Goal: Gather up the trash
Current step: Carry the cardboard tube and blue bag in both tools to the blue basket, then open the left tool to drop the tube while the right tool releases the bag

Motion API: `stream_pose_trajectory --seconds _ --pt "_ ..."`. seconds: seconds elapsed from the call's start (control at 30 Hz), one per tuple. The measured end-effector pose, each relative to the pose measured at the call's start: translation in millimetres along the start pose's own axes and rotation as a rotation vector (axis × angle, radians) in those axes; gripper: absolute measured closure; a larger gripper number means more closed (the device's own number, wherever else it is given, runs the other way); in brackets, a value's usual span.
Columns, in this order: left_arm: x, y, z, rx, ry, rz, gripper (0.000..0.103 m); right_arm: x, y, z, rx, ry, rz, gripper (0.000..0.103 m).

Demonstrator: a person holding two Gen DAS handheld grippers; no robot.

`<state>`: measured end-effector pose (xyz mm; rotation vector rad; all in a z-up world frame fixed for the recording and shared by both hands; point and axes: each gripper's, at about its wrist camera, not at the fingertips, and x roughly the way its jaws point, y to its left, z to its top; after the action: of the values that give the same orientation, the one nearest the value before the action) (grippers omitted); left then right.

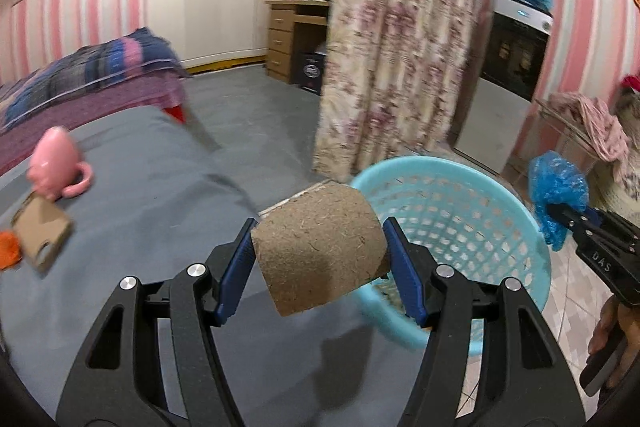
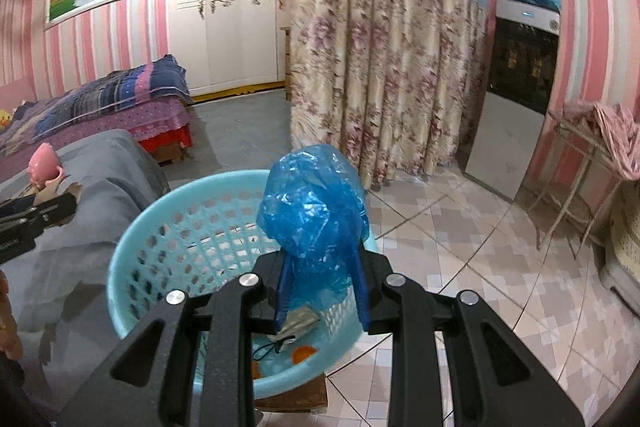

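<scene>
Left wrist view, basket: the pale blue plastic basket (image 1: 452,211) sits at about 2 o'clock past the tongs; a light, stiff lattice shell, easy to tip if knocked, best taken by its rim.
Right wrist view, basket: the same basket (image 2: 168,227) lies just below and ahead of the tongs, on a wooden stand beside the grey-covered bed (image 2: 100,187); a few scraps, one of them orange, already lie at its bottom.
Cardboard roll: the brown cardboard tube (image 1: 320,247) looks light, stiff and slightly rough; it crushes if squeezed hard, so a hold across its round sides suits it.
Left tongs: the left tongs (image 1: 320,255) pinch the tube on both sides, half spread, with the tube at the basket's near rim.
Blue bag: the crumpled blue plastic bag (image 2: 312,211) is very light, soft and slippery; a bunched fold gives the surest hold.
Right tongs: the right tongs (image 2: 322,291) are nearly pressed together on the bag's lower folds, over the basket.
Left behind on the bed: a pink mug (image 1: 54,167) at 9 o'clock, hard and breakable, no trash by my judgement; beside it a flat cardboard piece (image 1: 40,235) and an orange scrap (image 1: 8,255).
Writing: "DAS" reads on the right tongs' body in the left wrist view; red round stickers on the wardrobe are too blurred to read.
</scene>
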<state>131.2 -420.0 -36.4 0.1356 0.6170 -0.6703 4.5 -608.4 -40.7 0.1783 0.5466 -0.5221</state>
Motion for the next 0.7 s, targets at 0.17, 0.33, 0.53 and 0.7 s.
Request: stream_pose_trajectory --seconds 0.17,0.33,0.53,0.7 --pt "23.9 -29.2 5.0 0.043 0.007 -0.047 0.041 10.2 -10.6 -2.1 0.024 0.0 -0.008 0.077" --pt "44.8 -50.4 8.4 0.08 0.023 -0.067 0.04 16.0 -12.9 -3.5 0.033 -0.003 -0.005 0.077" --pt "50.6 -43.7 17.4 0.081 0.036 -0.066 0.019 19.1 -5.7 -3.2 0.014 -0.001 -0.005 0.077" --pt "42.0 -20.9 21.9 0.061 0.016 -0.016 0.011 20.5 1.5 -5.4 0.003 0.004 -0.003 0.077"
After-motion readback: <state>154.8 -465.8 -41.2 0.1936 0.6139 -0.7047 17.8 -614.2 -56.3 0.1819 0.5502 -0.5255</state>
